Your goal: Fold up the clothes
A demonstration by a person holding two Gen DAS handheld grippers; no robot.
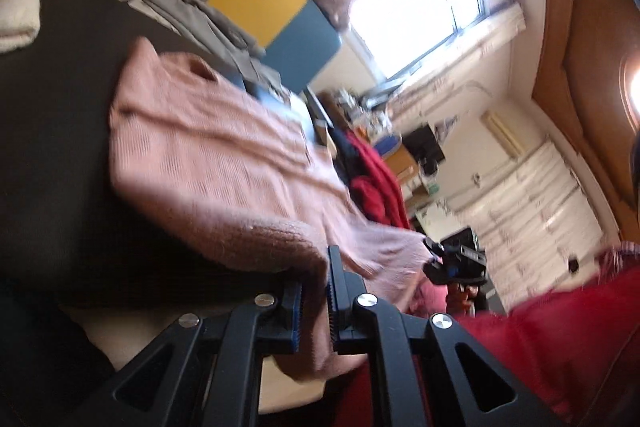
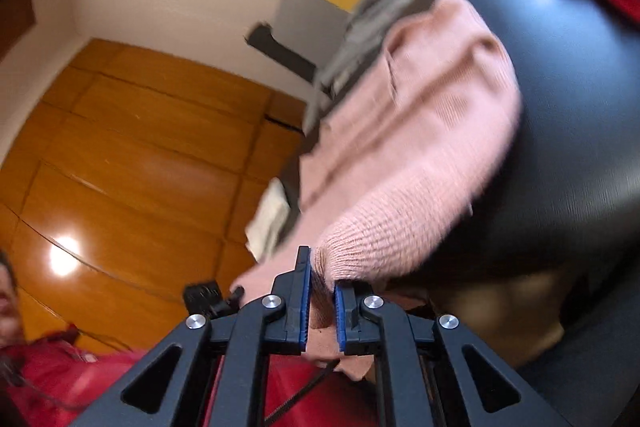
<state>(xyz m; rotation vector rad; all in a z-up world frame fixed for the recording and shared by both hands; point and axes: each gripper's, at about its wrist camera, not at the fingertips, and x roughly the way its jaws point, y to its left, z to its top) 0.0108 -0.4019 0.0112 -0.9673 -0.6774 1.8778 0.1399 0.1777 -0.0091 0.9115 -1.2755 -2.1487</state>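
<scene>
Jaws on both your left gripper (image 1: 316,301) and right gripper (image 2: 321,311) are clamped on the pink sweater's (image 1: 208,155) hem; uneven lifting could drag it off the desk (image 1: 56,147).

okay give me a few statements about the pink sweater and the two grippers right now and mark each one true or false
1. The left gripper is shut on the pink sweater. True.
2. The right gripper is open and holds nothing. False: it also clamps pink knit.
3. The sweater lies partly over a dark surface. True.
4. The sweater is already folded into a neat square. False: it is stretched and rumpled between the grippers.
5. A white folded cloth lies on the sweater. False: it lies apart on the dark surface.
</scene>
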